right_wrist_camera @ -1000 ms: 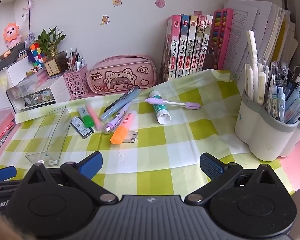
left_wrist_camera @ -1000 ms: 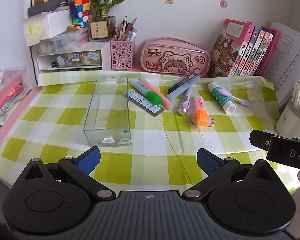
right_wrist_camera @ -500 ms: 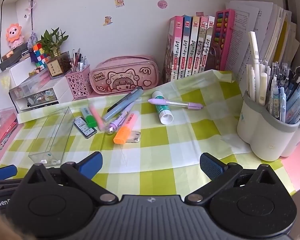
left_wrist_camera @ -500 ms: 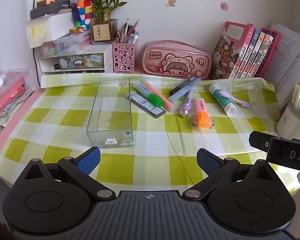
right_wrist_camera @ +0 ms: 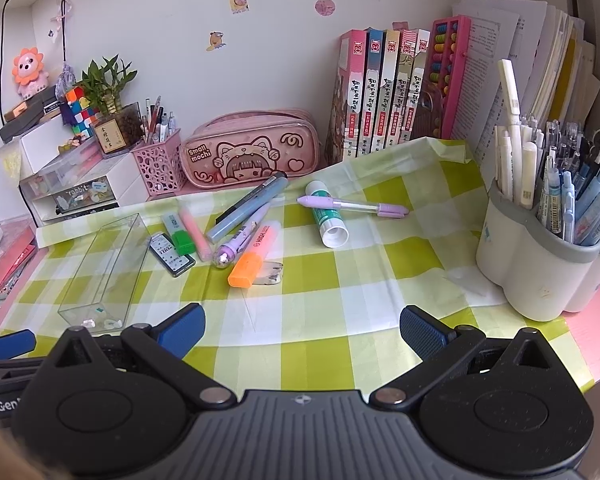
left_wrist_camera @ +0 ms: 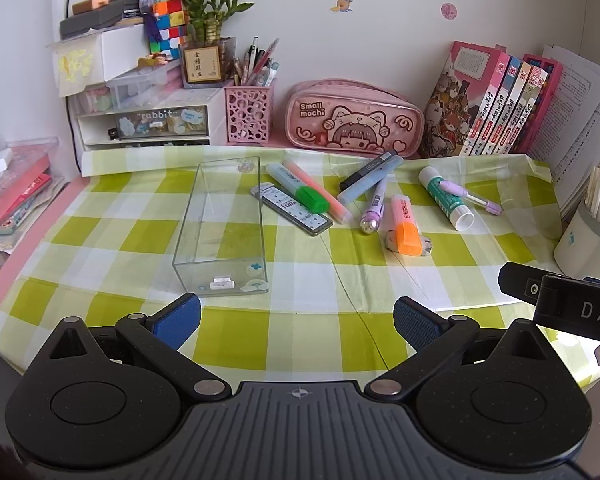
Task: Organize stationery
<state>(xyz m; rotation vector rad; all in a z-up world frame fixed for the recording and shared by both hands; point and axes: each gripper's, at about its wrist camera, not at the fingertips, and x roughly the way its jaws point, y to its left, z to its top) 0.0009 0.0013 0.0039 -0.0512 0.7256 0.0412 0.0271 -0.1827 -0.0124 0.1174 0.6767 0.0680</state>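
Note:
A clear plastic box (left_wrist_camera: 224, 220) (right_wrist_camera: 108, 268) stands empty on the green checked cloth. Right of it lie loose items: a lead refill case (left_wrist_camera: 292, 210), a green-capped highlighter (left_wrist_camera: 300, 188), a pink highlighter (left_wrist_camera: 320, 192), a blue marker (left_wrist_camera: 368, 184), a purple pen (left_wrist_camera: 374, 210), an orange highlighter (left_wrist_camera: 404, 226) (right_wrist_camera: 254, 256), a glue stick (left_wrist_camera: 446, 198) (right_wrist_camera: 326, 216) and a thin purple pen (right_wrist_camera: 352, 206). My left gripper (left_wrist_camera: 296, 320) is open and empty near the box's front end. My right gripper (right_wrist_camera: 302, 326) is open and empty, well short of the items.
A pink pencil case (left_wrist_camera: 354, 122), a pink mesh pen cup (left_wrist_camera: 248, 114), a drawer unit (left_wrist_camera: 144, 124) and books (left_wrist_camera: 496, 100) line the back wall. A white pen holder (right_wrist_camera: 536, 256) full of pens stands at the right. The right gripper's body (left_wrist_camera: 564, 304) shows at the left view's right edge.
Both views have shifted slightly, as if both grippers rose or tilted a little. Nothing on the cloth has moved. Both grippers stay open.

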